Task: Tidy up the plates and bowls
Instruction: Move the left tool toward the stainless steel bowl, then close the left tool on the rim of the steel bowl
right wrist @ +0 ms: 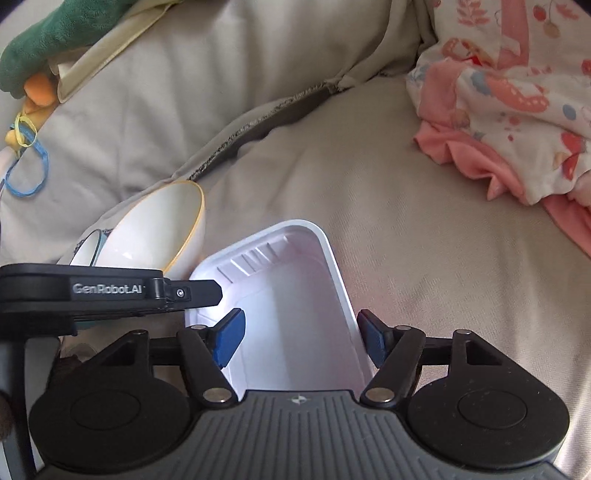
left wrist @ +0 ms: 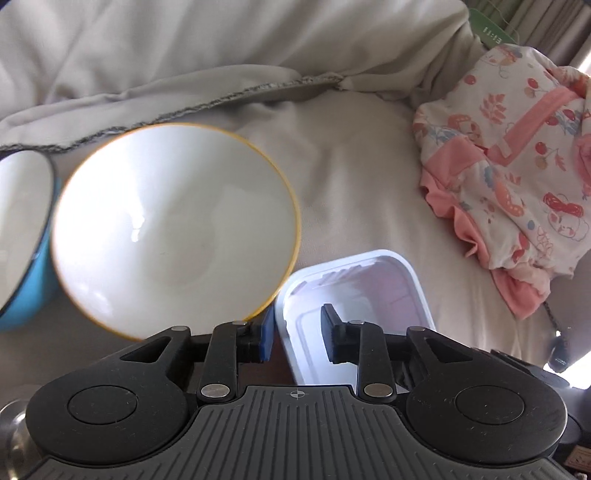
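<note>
A white bowl with a yellow rim (left wrist: 173, 225) lies tilted on the beige bedding, leaning against a blue bowl (left wrist: 22, 236) at the left. My left gripper (left wrist: 297, 338) is open; its left finger is at the yellow-rimmed bowl's near rim and its right finger is over a white plastic tray (left wrist: 369, 288). In the right wrist view the tray (right wrist: 295, 302) lies between the fingers of my right gripper (right wrist: 301, 339), which is open around its right wall. The yellow-rimmed bowl (right wrist: 155, 236) and blue bowl (right wrist: 88, 247) show behind the left gripper's side (right wrist: 107, 291).
A pink and white patterned cloth (left wrist: 517, 166) is bunched at the right. Grey folded bedding (left wrist: 184, 55) rises behind the bowls. A green plush toy (right wrist: 55, 33) and coloured rubber bands (right wrist: 26, 162) lie at the far left.
</note>
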